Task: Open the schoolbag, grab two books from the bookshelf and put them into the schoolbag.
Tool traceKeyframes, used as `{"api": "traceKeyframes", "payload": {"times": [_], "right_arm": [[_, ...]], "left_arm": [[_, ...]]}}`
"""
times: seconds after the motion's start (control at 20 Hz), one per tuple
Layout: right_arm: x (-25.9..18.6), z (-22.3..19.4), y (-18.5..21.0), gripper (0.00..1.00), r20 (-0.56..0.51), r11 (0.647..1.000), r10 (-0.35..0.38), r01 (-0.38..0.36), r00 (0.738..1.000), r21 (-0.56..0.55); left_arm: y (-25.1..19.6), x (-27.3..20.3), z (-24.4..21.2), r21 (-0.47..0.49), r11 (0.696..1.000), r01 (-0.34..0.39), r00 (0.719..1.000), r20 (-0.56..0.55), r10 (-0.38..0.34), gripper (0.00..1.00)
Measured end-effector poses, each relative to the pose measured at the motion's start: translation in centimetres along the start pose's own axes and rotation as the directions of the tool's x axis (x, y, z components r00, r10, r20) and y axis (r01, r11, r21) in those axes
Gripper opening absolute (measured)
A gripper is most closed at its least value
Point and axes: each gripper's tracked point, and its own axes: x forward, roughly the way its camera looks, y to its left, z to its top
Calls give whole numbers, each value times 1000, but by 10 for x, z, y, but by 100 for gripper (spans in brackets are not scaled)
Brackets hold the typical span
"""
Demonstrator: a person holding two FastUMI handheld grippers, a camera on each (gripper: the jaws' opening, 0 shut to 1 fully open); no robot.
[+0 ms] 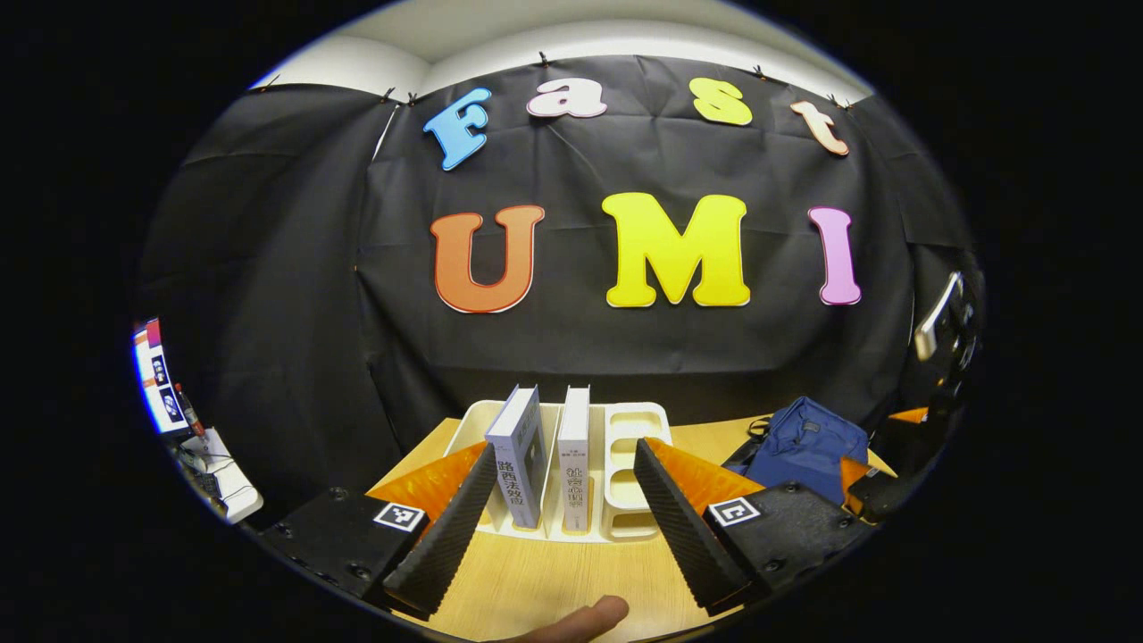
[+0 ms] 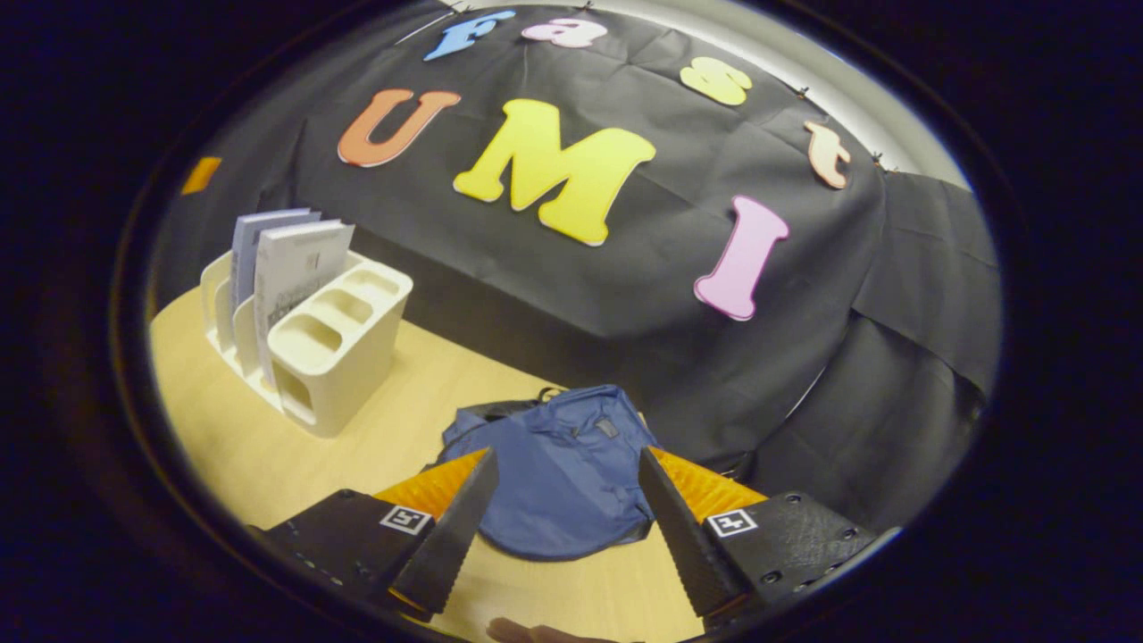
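Observation:
A cream bookshelf (image 1: 629, 464) stands on the wooden table with two upright books in it, a grey-blue one (image 1: 520, 451) and a white one (image 1: 574, 455). My left gripper (image 1: 571, 572) is open, a short way in front of the books, fingers spread to either side of them. A blue schoolbag (image 2: 558, 469) lies flat on the table, closed as far as I can tell. My right gripper (image 2: 567, 572) is open just in front of the schoolbag, apart from it. The schoolbag (image 1: 804, 446) and the right gripper (image 1: 880, 487) also show in the left gripper view, right of the bookshelf (image 2: 335, 353).
The wooden table (image 2: 393, 411) runs back to the black cloth wall. A fingertip (image 1: 580, 621) shows at the bottom of the left gripper view. A screen and a white desk (image 1: 192, 429) sit beyond the table's left side.

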Motion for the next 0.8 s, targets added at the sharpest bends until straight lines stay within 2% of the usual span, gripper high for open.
{"api": "traceKeyframes", "payload": {"times": [0.1,0.15,0.35,0.4,0.5,0.55,0.65,0.8], "right_arm": [[16,-33,38,94,-62,994,28,-34,998,-108],[26,-48,58,99,-80,982,40,-54,996,-181],[52,-80,95,96,-133,933,37,-82,990,-350],[58,-81,101,99,-129,924,31,-78,991,-374],[70,-83,109,95,-115,903,10,-58,993,-425],[77,-85,110,99,-114,886,-7,-47,993,-461],[87,-89,112,95,-111,860,-36,-26,993,-510],[95,-95,105,95,-134,844,-103,15,986,-536]], "left_arm": [[3,-1,-3,7,1000,-8,1000,-6,8,99],[6,-2,-7,10,1000,-18,1000,-16,18,99],[14,-10,-14,7,998,-56,998,-35,56,99],[16,-11,-16,9,998,-66,997,-41,66,99],[18,-14,-25,12,997,-82,994,-65,83,99],[20,-14,-29,14,996,-91,993,-80,92,99],[23,-17,-36,15,995,-100,989,-104,101,99],[25,-23,-39,13,993,-118,986,-115,119,99]]}}
